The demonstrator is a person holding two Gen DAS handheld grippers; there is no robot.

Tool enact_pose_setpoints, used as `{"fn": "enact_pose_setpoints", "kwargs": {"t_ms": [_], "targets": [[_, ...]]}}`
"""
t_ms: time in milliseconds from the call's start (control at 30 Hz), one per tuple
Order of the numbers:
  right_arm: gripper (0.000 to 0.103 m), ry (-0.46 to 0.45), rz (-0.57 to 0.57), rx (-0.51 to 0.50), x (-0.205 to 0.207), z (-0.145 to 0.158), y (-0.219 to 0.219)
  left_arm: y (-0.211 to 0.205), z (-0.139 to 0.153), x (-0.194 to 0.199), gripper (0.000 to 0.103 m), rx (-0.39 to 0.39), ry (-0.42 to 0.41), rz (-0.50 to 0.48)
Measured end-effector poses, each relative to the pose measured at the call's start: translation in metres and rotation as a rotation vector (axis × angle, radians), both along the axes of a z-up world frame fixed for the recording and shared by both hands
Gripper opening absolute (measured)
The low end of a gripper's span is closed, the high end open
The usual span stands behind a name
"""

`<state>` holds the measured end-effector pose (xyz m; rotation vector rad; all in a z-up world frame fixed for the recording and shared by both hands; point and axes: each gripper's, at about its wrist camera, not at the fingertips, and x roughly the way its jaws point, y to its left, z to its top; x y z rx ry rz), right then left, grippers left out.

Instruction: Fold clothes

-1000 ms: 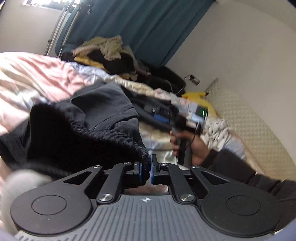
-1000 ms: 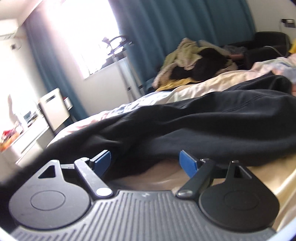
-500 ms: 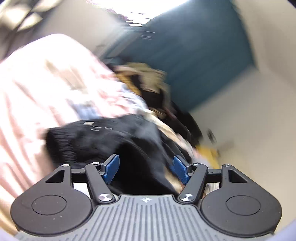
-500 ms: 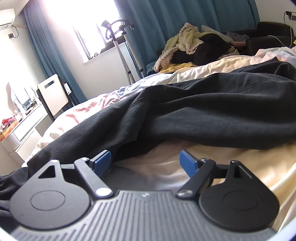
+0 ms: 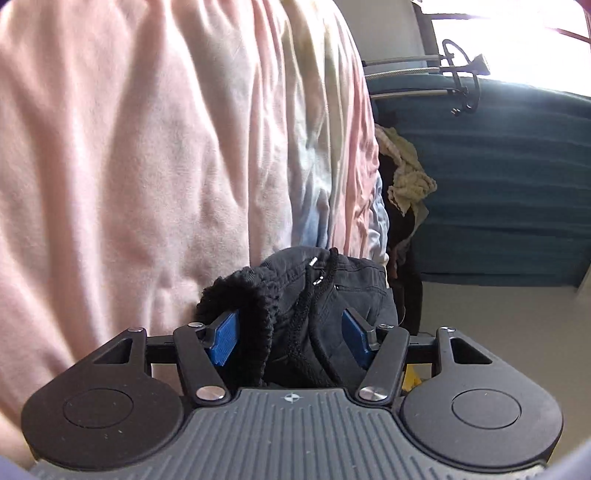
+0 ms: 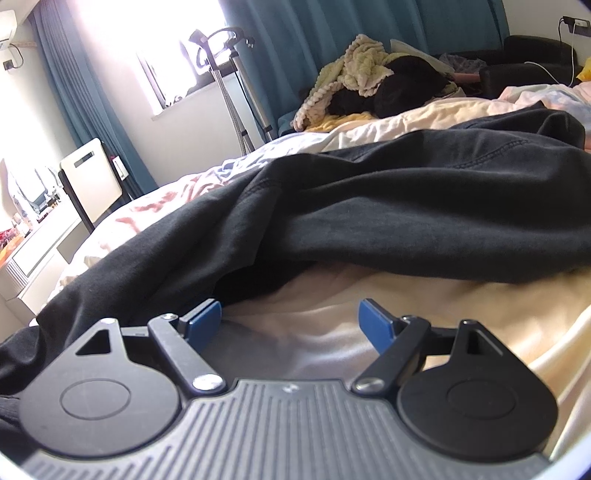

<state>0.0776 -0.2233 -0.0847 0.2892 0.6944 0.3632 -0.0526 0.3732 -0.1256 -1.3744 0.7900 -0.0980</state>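
Trousers: black drawstring trousers (image 6: pixel 406 206) lie stretched across the bed (image 6: pixel 369 314), on its pale pink and cream sheet (image 5: pixel 129 166); their waistband (image 5: pixel 258 295) with the drawstring (image 5: pixel 317 280) is bunched in front of my left claw.
Left claw: my left claw (image 5: pixel 290 338) stands released; its jaws have just been opening and then eased slightly inward, with the ribbed waistband lying between the blue pads (image 5: pixel 221 338) but not pinched by them.
Right claw: my right claw (image 6: pixel 290 325) is spread wide and grasps nothing; bare sheet lies between its pads, and the edge of a trouser leg sits just beside the left-hand pad (image 6: pixel 201 319).
Step in hand: I judge I am re-gripping, waist end on my left, leg on my right, to start a fold.
How to do it well: I should take both waistband layers squarely, keeping the drawstring out of the pinch if I can, so the cloth does not slip.
Right side advice: I should slide under the leg's edge and catch cloth alone, not the sheet.
Risk: soft bedding may bunch and spoil a flat fold.
Background: a heap of other clothes (image 6: pixel 369 85) lies near the teal curtain (image 6: pixel 369 22).
Writing: none that I can read; only a small moulded emblem on each claw body.
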Motion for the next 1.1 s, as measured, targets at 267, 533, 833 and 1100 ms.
{"fn": "enact_pose_setpoints", "kwargs": {"t_ms": [267,533,833,1100], "targets": [[0.083,0.013,0.011,-0.024,0.003,-0.005,0.005,-0.026,0.05,0.055,0.009,0.295,-0.124,-0.023],[0.083,0.007,-0.026,-0.002,0.005,-0.001,-0.001,0.008,0.161,0.107,0.008,0.574,-0.175,0.027],[0.083,-0.015,-0.044,0.058,0.02,0.007,-0.005,0.045,0.231,0.205,0.008,0.791,-0.177,0.11],[0.083,-0.004,-0.064,0.102,0.046,-0.002,-0.004,0.024,0.146,0.258,0.046,0.937,-0.112,0.024]]}}
